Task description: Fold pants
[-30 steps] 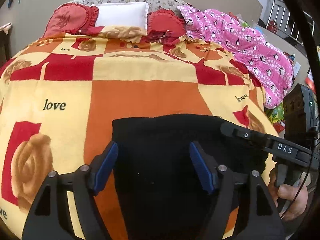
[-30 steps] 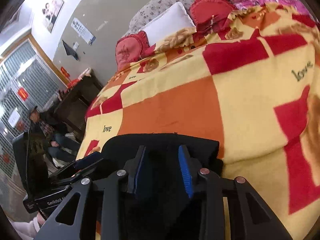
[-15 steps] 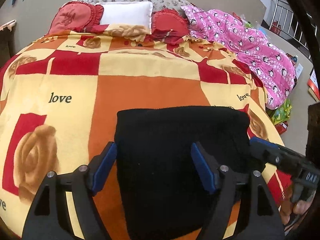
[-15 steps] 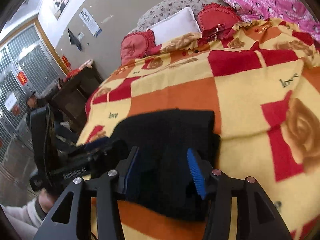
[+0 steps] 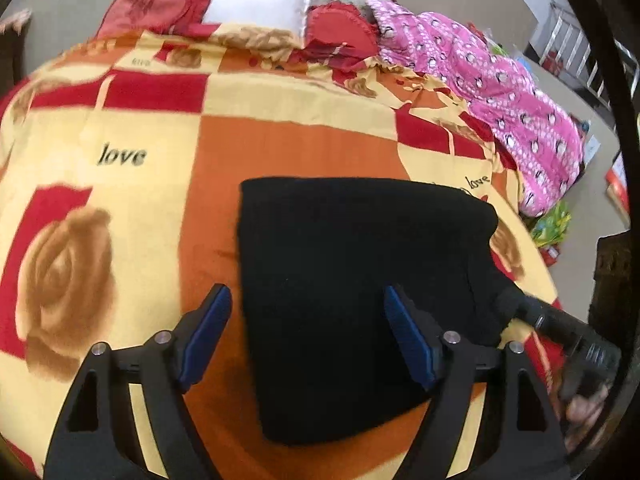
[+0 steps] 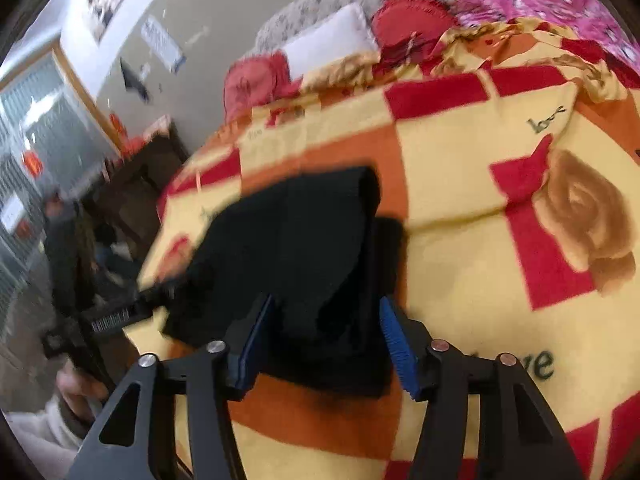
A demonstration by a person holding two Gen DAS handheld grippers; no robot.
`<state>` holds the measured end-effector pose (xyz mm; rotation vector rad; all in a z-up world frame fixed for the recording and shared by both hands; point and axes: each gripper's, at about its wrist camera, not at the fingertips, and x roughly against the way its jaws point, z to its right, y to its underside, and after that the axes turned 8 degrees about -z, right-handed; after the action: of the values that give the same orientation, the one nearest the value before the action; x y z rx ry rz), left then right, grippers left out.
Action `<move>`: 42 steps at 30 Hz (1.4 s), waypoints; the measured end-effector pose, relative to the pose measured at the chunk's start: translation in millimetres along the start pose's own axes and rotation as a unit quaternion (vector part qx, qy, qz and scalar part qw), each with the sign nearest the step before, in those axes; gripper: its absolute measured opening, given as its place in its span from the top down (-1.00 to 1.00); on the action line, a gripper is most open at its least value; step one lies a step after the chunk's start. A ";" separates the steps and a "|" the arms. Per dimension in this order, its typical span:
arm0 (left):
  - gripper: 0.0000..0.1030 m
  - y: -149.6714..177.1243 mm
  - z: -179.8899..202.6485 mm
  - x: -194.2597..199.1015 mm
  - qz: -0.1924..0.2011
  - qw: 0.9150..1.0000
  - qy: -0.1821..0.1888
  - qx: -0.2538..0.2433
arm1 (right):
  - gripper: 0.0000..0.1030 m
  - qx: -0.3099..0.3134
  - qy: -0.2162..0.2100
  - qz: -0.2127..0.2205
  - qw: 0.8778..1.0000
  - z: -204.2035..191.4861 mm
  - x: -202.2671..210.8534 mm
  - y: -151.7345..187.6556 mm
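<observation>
The black pants [image 5: 360,280] lie folded into a thick rectangle on the patterned blanket [image 5: 140,208]; they also show in the right wrist view [image 6: 304,248]. My left gripper [image 5: 308,332] is open and empty, raised over the near left part of the pants. My right gripper [image 6: 326,340] is open and empty, above the near edge of the pants. The right gripper also shows at the right edge of the left wrist view [image 5: 560,324].
Red cushions [image 5: 156,8], a white pillow [image 5: 256,4] and a pink penguin-print cover [image 5: 512,100] lie at the far end of the bed. A dark cabinet [image 6: 136,184] stands left of the bed. The bed's edge runs close below the pants.
Both grippers have pulled back and up from the pants. The right gripper's jaws have widened and let go of the cloth. The pants lie still.
</observation>
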<state>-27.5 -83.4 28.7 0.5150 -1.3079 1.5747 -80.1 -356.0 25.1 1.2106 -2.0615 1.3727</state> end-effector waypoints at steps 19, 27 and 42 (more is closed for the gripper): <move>-0.39 -3.8 -8.8 -20.4 -0.027 0.996 0.081 0.035 | -0.04 -0.012 -0.036 -0.010 0.999 6.9 -41.5 -20.2; -0.20 -31.9 -5.0 5.5 0.008 0.999 0.054 0.005 | 0.09 0.017 -0.043 0.016 0.999 -22.6 -35.8 -56.4; -0.30 -55.3 -42.4 -25.1 0.014 1.000 -0.016 0.021 | -0.06 0.023 -0.009 -0.025 0.999 -24.4 -98.4 -91.7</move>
<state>42.1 -58.9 21.7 0.5523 -1.3136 1.6271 46.2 -304.4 17.6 1.2887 -2.0092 1.3979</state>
